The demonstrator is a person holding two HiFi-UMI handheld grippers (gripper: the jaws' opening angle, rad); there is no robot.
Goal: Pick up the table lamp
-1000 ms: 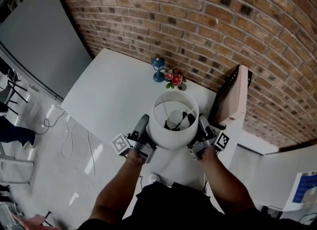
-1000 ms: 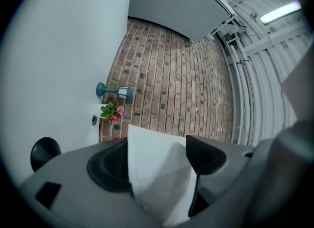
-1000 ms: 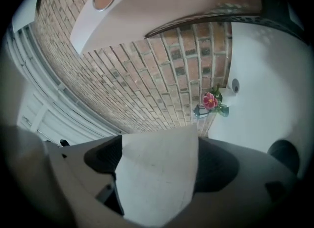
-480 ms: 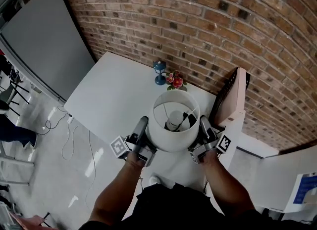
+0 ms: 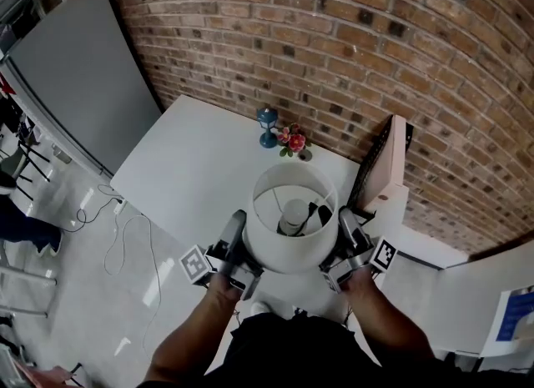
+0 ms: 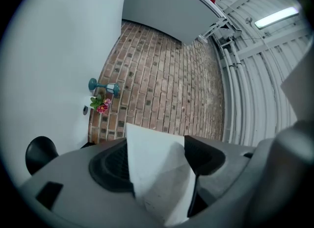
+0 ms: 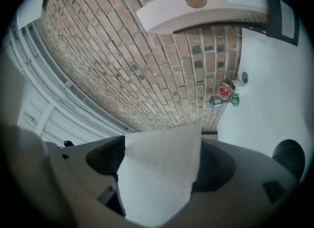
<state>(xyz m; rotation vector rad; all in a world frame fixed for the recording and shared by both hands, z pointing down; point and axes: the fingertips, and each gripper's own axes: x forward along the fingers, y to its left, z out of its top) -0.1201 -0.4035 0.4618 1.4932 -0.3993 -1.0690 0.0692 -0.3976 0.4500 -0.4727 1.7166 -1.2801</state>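
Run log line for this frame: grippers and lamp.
left gripper: shut on lampshade wall | right gripper: shut on lampshade, opposite side | lampshade: upright, over white table near edge

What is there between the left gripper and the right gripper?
The lamp shade, in the head view: the left gripper and right gripper each clamp its wall on opposite sides.

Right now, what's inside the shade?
Looking down through the open top of the shade: a white bulb with black fittings beside it. The shade wall covers the lamp's stem and base, so neither can be seen.
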